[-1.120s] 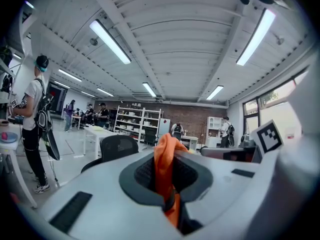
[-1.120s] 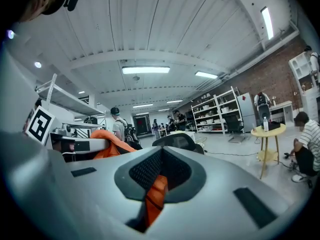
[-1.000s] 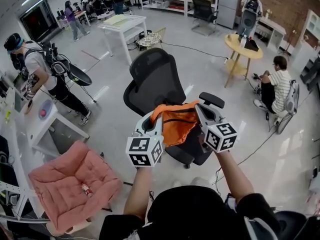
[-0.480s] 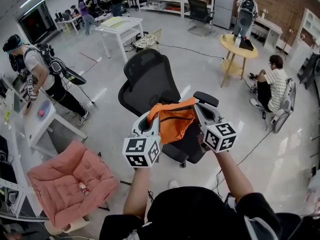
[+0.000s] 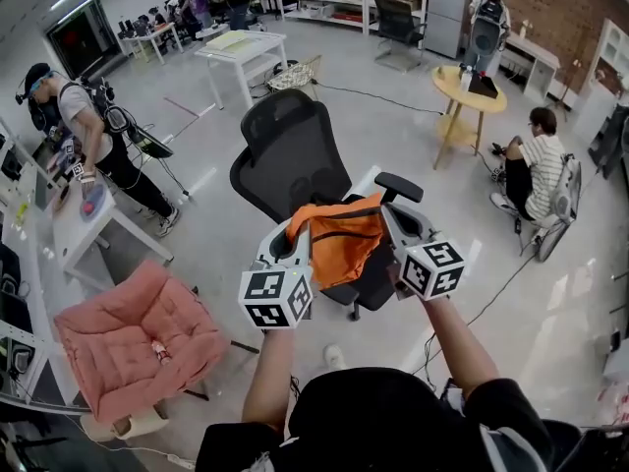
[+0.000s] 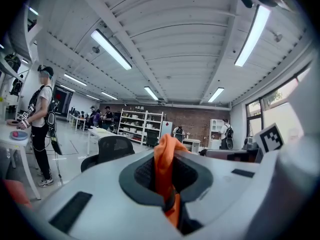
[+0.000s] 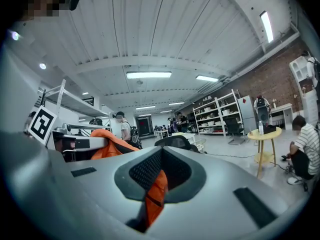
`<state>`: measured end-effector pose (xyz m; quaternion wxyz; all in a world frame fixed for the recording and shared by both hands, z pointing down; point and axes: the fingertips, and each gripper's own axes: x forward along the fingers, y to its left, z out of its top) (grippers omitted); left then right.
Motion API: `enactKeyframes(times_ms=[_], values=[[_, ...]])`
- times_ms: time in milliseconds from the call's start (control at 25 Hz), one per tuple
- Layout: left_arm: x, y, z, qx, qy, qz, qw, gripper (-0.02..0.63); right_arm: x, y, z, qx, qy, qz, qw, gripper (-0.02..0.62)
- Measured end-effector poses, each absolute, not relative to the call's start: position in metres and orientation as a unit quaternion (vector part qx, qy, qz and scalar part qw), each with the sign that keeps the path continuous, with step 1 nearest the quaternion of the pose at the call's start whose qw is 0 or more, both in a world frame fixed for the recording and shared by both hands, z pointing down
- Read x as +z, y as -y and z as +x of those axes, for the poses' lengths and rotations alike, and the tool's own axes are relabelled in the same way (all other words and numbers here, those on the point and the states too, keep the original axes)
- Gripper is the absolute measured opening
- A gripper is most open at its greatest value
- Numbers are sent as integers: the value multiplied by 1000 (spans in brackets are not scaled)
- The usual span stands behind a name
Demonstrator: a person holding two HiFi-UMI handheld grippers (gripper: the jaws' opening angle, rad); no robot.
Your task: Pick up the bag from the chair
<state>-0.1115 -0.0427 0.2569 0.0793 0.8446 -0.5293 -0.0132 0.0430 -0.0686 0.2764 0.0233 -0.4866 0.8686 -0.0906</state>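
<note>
An orange bag point(image 5: 339, 239) with dark straps hangs stretched between my two grippers, above the seat of a black mesh office chair point(image 5: 290, 150). My left gripper point(image 5: 298, 234) is shut on the bag's left edge; orange fabric point(image 6: 165, 169) stands pinched between its jaws in the left gripper view. My right gripper point(image 5: 393, 222) is shut on the right edge, with an orange fold point(image 7: 155, 196) caught between its jaws. The bag is clear of the chair's seat, and the chair's armrest point(image 5: 398, 187) shows just behind the right gripper.
A pink cushioned seat point(image 5: 138, 337) stands at the lower left. A person point(image 5: 88, 131) works at a white desk on the left. A white table point(image 5: 241, 52) and a round yellow table point(image 5: 472, 91) stand behind the chair. A person point(image 5: 536, 170) sits on the floor, right. Cables cross the floor.
Both grippers, with the bag between them, have drawn back from the chair and risen slightly. The chair now sits farther from the bag. The person on the left has shifted at the desk.
</note>
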Motion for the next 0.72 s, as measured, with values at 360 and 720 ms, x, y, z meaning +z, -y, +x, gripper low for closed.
enactKeyframes(times_ms=[360, 720], values=[[262, -16, -88, -16, 539, 837, 90, 20, 281, 14, 60, -95, -878, -468, 23, 2], [258, -56, -78, -18, 551, 830, 82, 20, 282, -22, 64, -88, -889, -448, 21, 2]])
